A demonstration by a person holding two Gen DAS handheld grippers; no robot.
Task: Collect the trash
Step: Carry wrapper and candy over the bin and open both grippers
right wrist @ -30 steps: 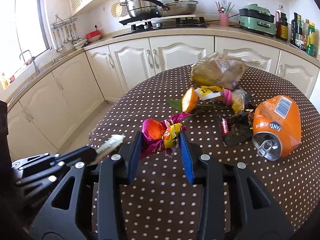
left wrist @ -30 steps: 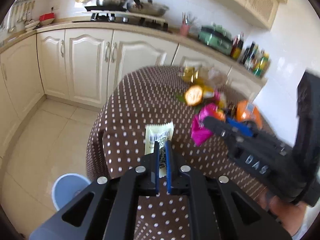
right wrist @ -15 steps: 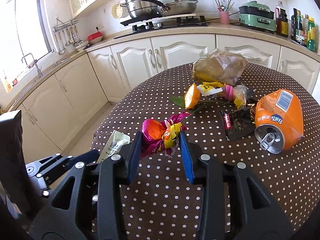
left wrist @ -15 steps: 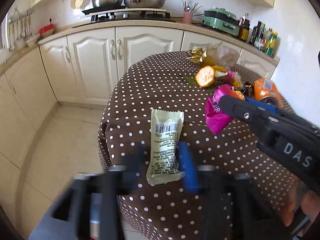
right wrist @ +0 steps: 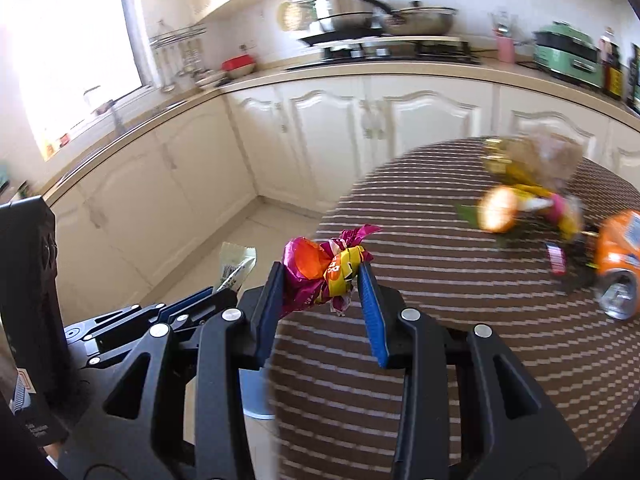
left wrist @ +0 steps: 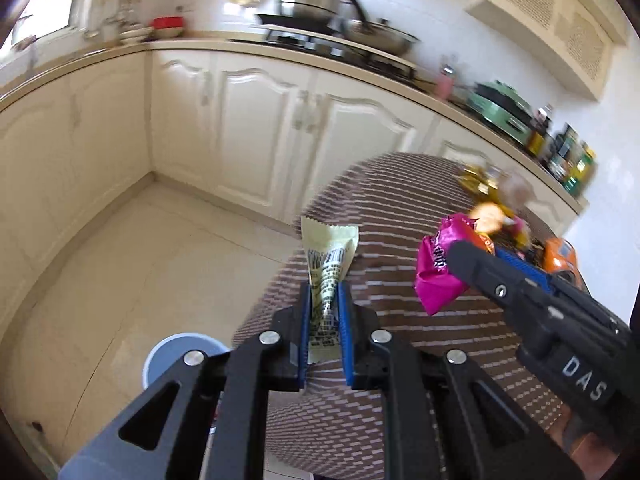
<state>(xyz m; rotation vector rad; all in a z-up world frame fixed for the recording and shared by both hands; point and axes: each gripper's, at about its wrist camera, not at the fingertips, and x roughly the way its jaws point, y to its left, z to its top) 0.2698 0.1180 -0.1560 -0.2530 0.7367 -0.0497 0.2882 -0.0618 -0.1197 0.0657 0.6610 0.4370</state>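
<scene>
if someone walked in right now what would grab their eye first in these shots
Probably the crumpled magenta-and-orange wrapper, pinched in the right gripper above the near edge of the brown dotted table. Next, the pale green snack packet, upright between the pads of the left gripper, whose jaws have just been closing. Behind, a crushed orange can lies on its side at the table's right edge.

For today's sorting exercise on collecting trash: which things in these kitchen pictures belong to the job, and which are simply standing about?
Job: pale green wrapper pinched in the left gripper; pink wrapper in the right gripper; crushed orange can; blue bin.

Standing about: steel pot; green cooker; pink utensil cup.
</scene>
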